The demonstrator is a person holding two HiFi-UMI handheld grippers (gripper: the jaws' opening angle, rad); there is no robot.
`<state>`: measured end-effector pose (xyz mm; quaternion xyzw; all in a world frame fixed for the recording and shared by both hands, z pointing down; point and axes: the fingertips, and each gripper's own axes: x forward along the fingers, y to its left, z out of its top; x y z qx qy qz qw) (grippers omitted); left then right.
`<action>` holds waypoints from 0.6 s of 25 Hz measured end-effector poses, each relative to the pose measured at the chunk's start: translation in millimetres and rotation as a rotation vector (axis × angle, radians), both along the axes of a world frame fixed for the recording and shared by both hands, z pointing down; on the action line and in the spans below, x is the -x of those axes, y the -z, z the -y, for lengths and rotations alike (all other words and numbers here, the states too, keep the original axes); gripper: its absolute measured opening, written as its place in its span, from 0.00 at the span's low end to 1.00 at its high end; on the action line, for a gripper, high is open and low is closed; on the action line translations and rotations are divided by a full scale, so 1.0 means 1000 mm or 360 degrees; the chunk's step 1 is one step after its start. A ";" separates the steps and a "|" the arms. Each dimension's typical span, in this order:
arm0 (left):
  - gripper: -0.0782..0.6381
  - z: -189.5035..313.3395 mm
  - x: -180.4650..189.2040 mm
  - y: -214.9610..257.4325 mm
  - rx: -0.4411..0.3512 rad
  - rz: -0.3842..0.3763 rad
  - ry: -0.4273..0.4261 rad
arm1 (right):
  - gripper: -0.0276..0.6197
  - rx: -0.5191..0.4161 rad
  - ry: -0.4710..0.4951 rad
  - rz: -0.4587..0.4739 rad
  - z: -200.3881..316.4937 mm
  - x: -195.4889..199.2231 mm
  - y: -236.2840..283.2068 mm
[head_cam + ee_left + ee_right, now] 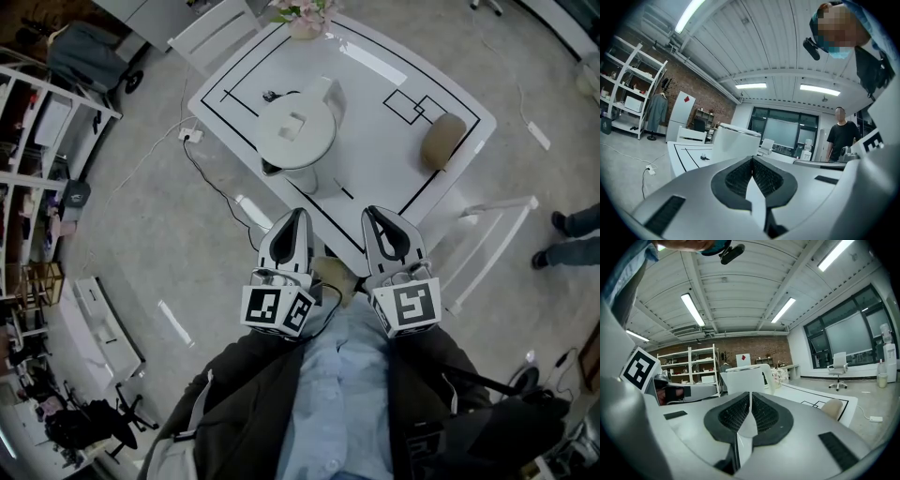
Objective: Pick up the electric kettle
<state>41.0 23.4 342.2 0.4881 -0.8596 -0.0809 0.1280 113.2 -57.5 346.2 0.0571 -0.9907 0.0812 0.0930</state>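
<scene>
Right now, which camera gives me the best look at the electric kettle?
The head view: the electric kettle shows whole from above, lid and handle, on the white table. Both gripper views show only its upper body beyond the jaws, base hidden; the right one also shows the handle.

- The surface (375, 141) is a white rectangular top, sitting cornerwise in the head view. It has a black border line drawn round it and a few small black boxes (417, 106) sketched toward one side.
- A white electric kettle (297, 134) stands on it inside the border, lid on.
- A little dark bit (270, 95) lies just beside the kettle, honestly can't tell what it is.
- A tan rounded lump (442, 140) sits well apart from the kettle, near the right edge.
- A pot of pinkish flowers (306, 14) is at the far corner.
</scene>
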 end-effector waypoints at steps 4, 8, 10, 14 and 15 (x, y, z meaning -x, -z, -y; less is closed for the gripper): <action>0.12 0.000 -0.009 -0.001 -0.0013 -0.0002 -0.0006 | 0.08 -0.0017 -0.0021 0.0000 0.003 -0.009 0.001; 0.12 0.002 -0.011 -0.004 -0.0011 -0.0019 0.0004 | 0.08 -0.0031 -0.0026 -0.0019 0.008 -0.012 0.000; 0.12 0.004 -0.011 -0.008 0.0001 -0.0026 0.0003 | 0.08 -0.0035 -0.0041 -0.0024 0.014 -0.013 -0.002; 0.12 0.007 -0.005 -0.016 0.0022 -0.0044 0.0018 | 0.08 -0.0025 -0.0070 -0.0030 0.025 -0.010 -0.007; 0.12 0.006 -0.003 -0.016 0.0025 -0.0045 0.0027 | 0.08 -0.0022 -0.0073 -0.0036 0.026 -0.009 -0.008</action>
